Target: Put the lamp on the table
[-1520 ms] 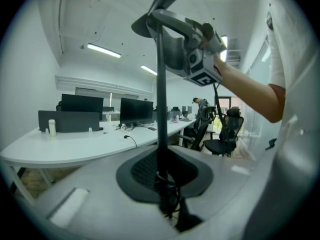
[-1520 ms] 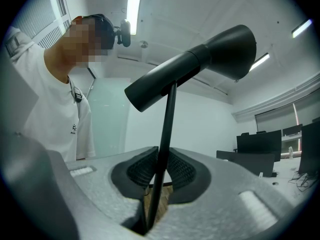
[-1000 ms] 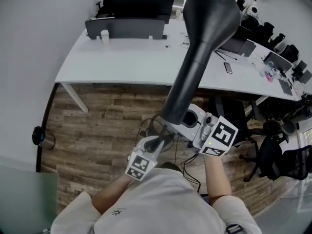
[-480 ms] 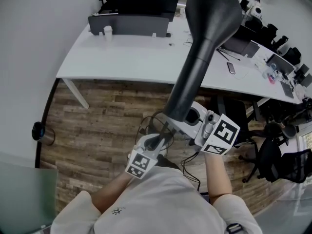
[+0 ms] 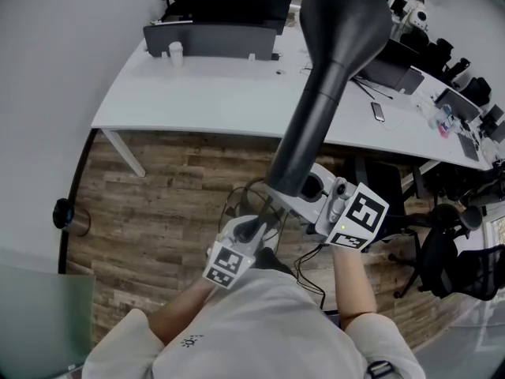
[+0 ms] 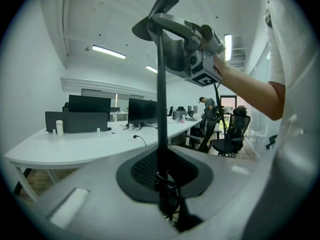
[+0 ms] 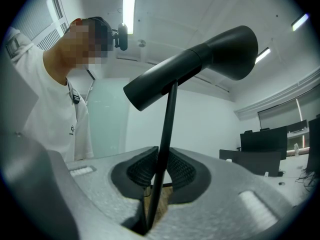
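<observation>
Left gripper (image 6: 162,186): jaws clenched on the thin black pole (image 6: 161,109) of the lamp (image 5: 331,77), low on the pole (the pole rises upright between the ribbed pads). Right gripper (image 7: 157,186): jaws clamped on the same pole, higher up, just below the flared lamp head (image 7: 200,64). In the head view both grippers sit close together in front of the person's white shirt (image 5: 260,330), carrying the lamp in the air above the wooden floor (image 5: 173,196), its head leaning towards the table. White curved table (image 5: 197,101): beyond the lamp and apart from it, bearing dark monitors (image 5: 229,6), a small white cup (image 5: 175,51) and a phone (image 5: 378,111). Black office chairs (image 5: 446,259) stand at right
</observation>
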The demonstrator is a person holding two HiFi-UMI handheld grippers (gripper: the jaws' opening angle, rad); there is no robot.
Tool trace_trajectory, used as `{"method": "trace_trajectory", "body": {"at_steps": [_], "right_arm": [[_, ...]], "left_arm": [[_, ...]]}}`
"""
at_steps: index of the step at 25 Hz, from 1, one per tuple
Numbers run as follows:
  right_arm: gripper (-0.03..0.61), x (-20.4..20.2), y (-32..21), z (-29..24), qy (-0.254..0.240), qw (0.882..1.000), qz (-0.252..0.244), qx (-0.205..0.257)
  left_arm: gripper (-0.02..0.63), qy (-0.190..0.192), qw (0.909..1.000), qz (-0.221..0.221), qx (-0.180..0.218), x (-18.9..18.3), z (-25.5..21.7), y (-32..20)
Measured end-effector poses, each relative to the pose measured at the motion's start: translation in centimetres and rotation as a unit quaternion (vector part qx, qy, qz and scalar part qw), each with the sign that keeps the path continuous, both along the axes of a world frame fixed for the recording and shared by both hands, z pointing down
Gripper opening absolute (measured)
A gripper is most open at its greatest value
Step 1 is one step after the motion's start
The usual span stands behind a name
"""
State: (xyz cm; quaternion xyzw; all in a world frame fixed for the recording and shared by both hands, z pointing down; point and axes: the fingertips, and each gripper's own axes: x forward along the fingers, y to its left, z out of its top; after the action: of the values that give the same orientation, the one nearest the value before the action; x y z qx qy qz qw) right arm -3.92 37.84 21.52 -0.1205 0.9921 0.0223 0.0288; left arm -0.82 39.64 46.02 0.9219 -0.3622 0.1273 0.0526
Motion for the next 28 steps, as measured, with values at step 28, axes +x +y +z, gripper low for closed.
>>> {"method": "trace_trajectory", "body": {"at_steps": [28], "right_arm": [[0.052, 7.1, -14.7, 0.7, 0.001, 0.999, -0.043, 0.001]], "left_arm": [[0.040, -0.010, 0.9997, 0.001, -0.021, 8.0, 0.9, -14.7]]}}
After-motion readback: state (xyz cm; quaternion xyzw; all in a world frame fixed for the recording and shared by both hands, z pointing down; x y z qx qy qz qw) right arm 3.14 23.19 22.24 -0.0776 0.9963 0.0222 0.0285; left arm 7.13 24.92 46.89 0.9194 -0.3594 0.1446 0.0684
